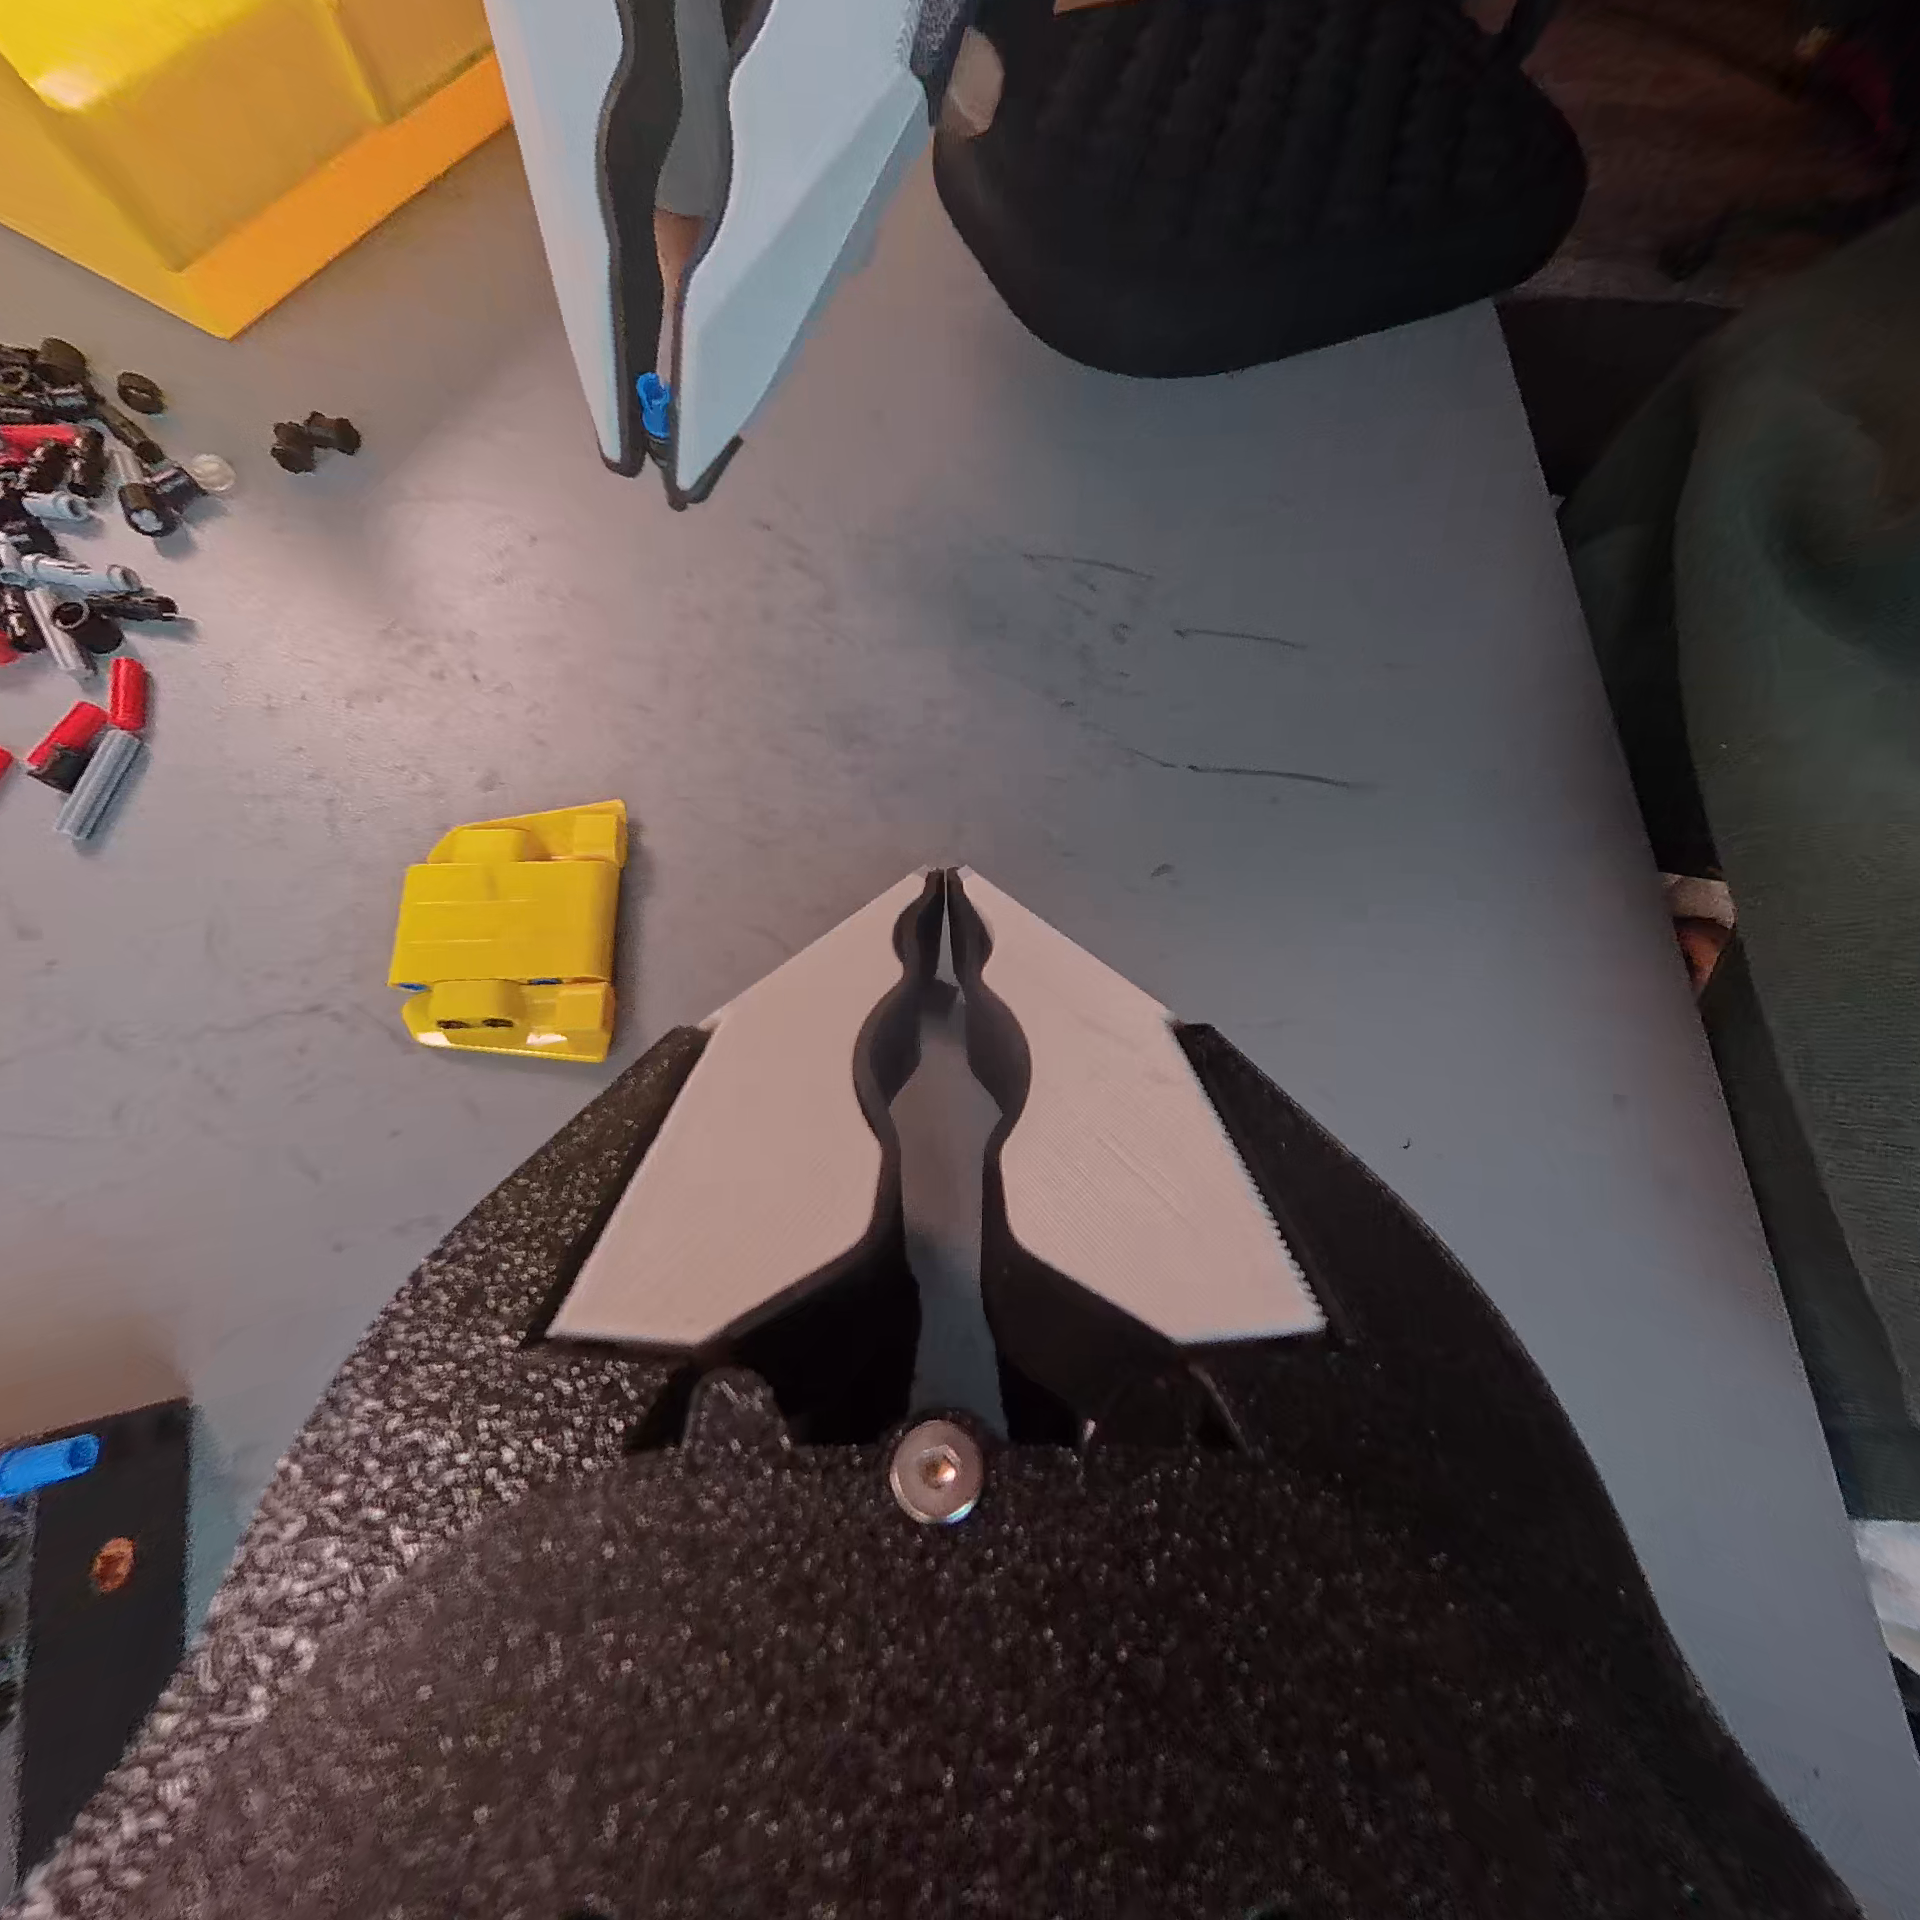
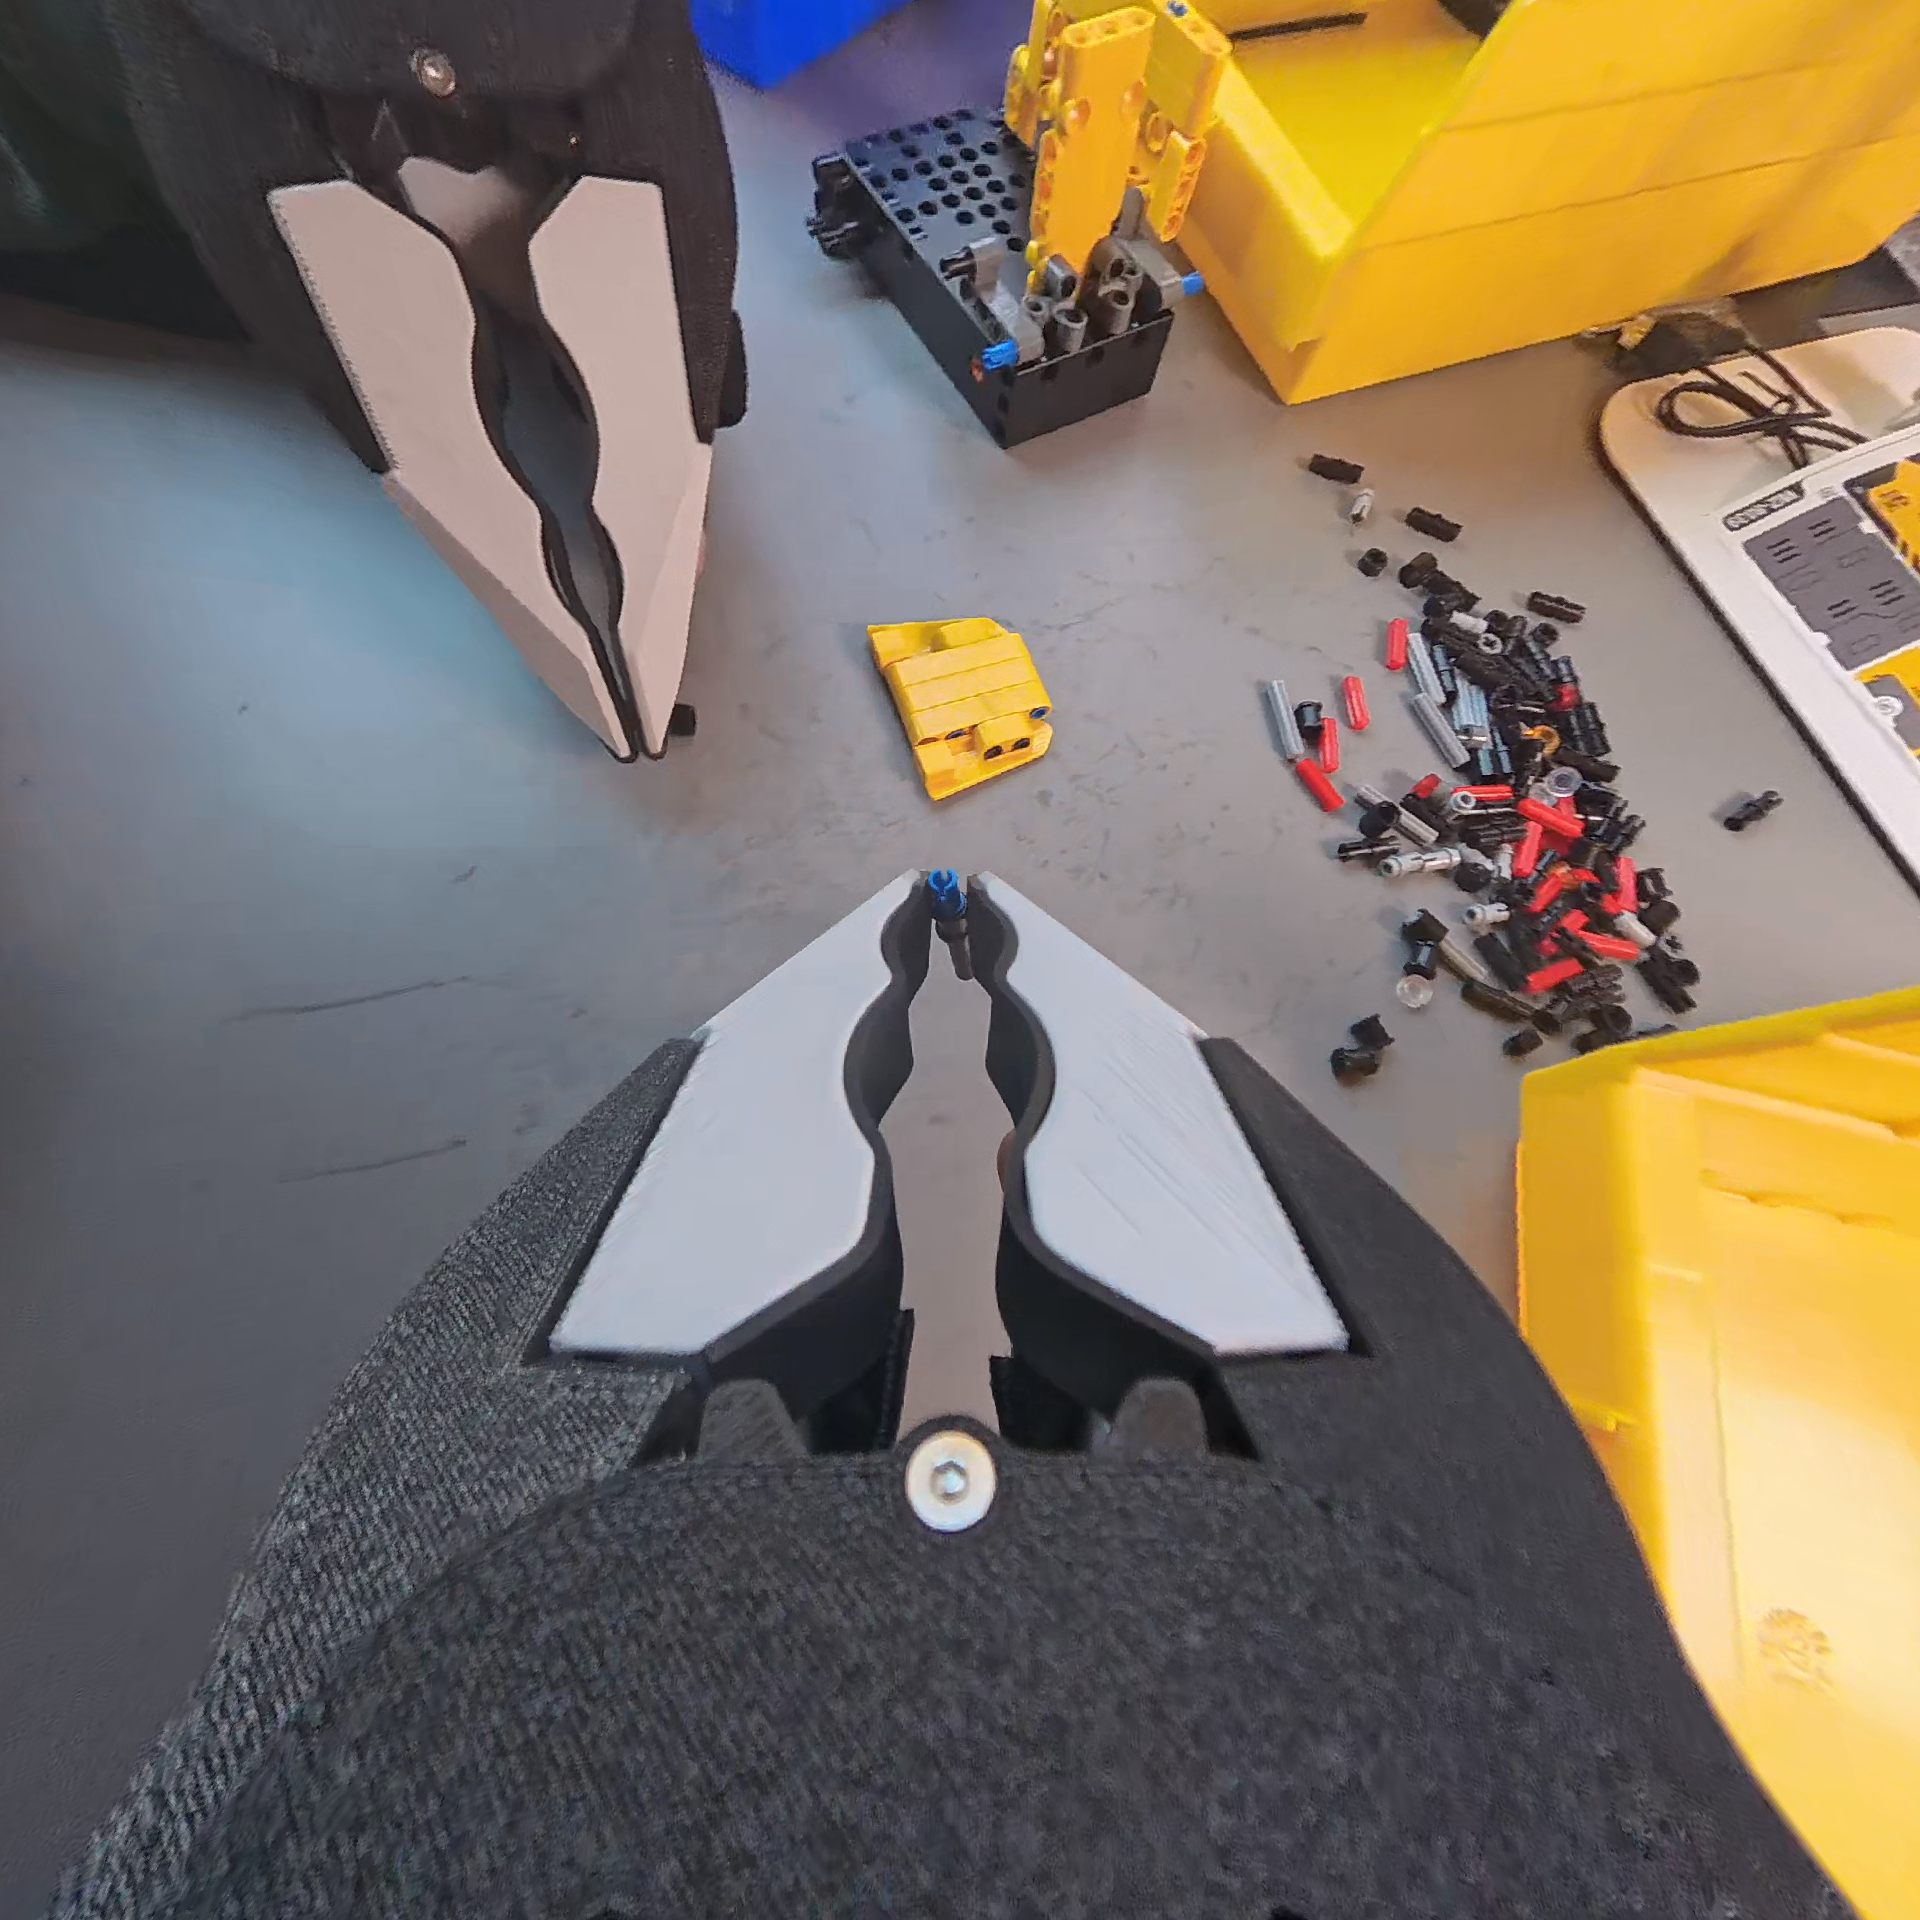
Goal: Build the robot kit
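My right gripper (image 2: 945, 883) is shut on a small blue pin (image 2: 943, 896) that sticks out at its fingertips, held above the grey table (image 2: 312, 883). It also shows in the left wrist view (image 1: 655, 468), pointing down with the blue pin (image 1: 650, 400). My left gripper (image 1: 945, 878) is shut, its tips low over the table. In the right wrist view it (image 2: 639, 748) stands at the upper left with a small black piece (image 2: 683, 719) beside its tips; I cannot tell whether it is held. A yellow brick assembly (image 1: 509, 935) (image 2: 961, 707) lies between the grippers.
A pile of small black, red and grey pins (image 2: 1507, 831) (image 1: 73, 551) lies to one side. A black perforated block with a yellow build (image 2: 997, 281) stands behind. Yellow bins (image 2: 1558, 187) (image 2: 1714, 1351) (image 1: 208, 156) and a printed sheet (image 2: 1818, 623) border the area.
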The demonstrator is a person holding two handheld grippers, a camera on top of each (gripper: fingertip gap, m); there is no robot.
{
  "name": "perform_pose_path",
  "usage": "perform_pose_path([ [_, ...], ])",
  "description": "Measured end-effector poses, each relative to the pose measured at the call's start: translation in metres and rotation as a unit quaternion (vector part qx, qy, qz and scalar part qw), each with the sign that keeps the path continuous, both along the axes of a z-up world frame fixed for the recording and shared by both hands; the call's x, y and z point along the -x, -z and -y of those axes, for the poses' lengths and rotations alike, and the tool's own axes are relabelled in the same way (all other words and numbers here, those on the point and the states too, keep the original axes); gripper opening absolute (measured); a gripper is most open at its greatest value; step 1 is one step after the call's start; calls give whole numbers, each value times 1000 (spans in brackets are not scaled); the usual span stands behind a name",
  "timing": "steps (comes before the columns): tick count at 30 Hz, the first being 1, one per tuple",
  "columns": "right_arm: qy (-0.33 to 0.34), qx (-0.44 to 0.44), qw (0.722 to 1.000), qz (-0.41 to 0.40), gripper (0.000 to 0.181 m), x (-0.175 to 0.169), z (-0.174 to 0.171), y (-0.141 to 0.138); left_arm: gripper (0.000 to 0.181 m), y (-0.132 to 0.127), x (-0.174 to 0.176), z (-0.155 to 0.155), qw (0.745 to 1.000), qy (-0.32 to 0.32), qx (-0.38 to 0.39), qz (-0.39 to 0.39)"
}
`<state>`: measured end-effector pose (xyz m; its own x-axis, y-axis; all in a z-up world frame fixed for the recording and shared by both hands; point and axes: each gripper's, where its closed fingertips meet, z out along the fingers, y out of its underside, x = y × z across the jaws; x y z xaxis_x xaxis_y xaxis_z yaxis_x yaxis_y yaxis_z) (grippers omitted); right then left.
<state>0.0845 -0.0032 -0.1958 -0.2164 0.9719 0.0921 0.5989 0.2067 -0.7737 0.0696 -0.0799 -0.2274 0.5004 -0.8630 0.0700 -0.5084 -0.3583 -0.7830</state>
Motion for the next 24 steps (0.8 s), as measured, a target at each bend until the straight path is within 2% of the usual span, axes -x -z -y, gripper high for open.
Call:
perform_pose_path([
  [5,75,24,994,-80,6,4,-24,-11,3,-16,6,-15,998,-44,-17,47],
  [10,137,36,977,-161,6,0,-47,-24,13,-31,27,-53,986,-133,-35,91],
  [12,140,25,969,-202,6,-3,-51,-41,14,-29,32,-69,983,-158,-32,87],
  [19,198,24,935,-292,6,-22,-73,-71,19,-25,34,-111,979,-191,-57,45],
  [24,230,49,922,-309,6,-29,-86,-75,19,-24,40,-140,972,-219,-79,20],
])
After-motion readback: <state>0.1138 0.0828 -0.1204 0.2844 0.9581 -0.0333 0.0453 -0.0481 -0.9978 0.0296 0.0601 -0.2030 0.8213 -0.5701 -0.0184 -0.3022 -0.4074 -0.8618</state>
